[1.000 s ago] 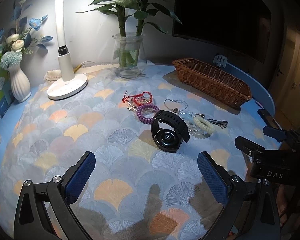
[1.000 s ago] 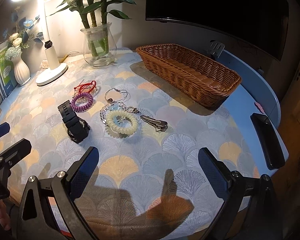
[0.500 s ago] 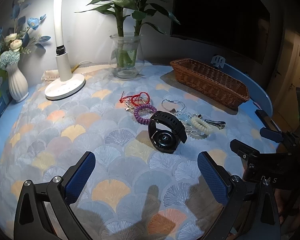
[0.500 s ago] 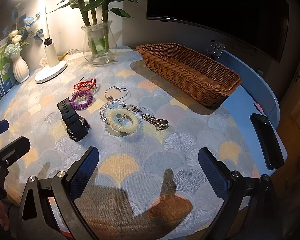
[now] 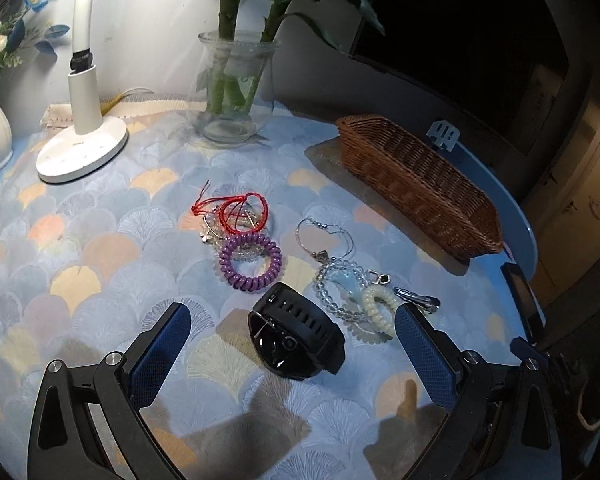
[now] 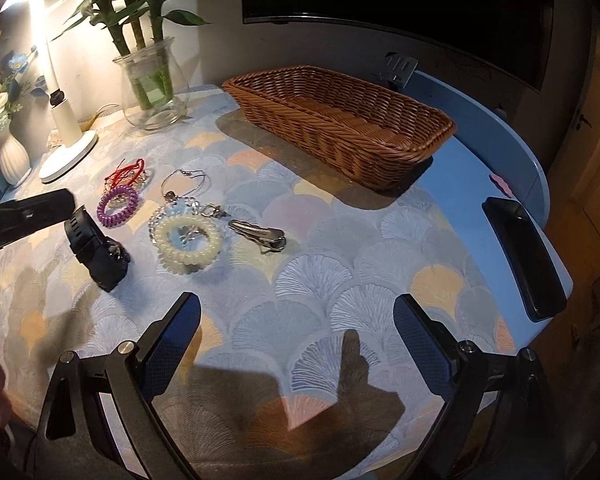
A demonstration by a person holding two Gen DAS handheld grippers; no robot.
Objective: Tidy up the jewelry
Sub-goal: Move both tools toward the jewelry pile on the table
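Left gripper point(image 5: 292, 354): jaws standing wide, holding nothing; framing the black watch point(image 5: 296, 334) at lower centre of the left view, pads not touching it. Right gripper point(image 6: 296, 344): jaws also wide and empty, hanging over bare cloth in the lower centre of the right view; nothing lying between its pads.

Progress, judged: sorting is not yet showing any result; every piece is still lying on the patterned tablecloth point(image 6: 320, 280). Left to do: all of it, likely starting with the watch.

Pieces, working outward in the left view: purple coil band point(image 5: 250, 264) just above the watch; red cord bracelet point(image 5: 236, 210) above that, overlapping a pale beaded piece; cream coil band point(image 6: 188, 246) lying over a clear bead bracelet point(image 5: 332, 280), right of the watch; thin silver hoop point(image 6: 186, 184) above them; metal hair clip point(image 6: 260, 234) just right of the cream band.

Container: wicker basket point(image 6: 420, 136), upper right of both views, well apart from the jewelry; visible interior is showing nothing inside.
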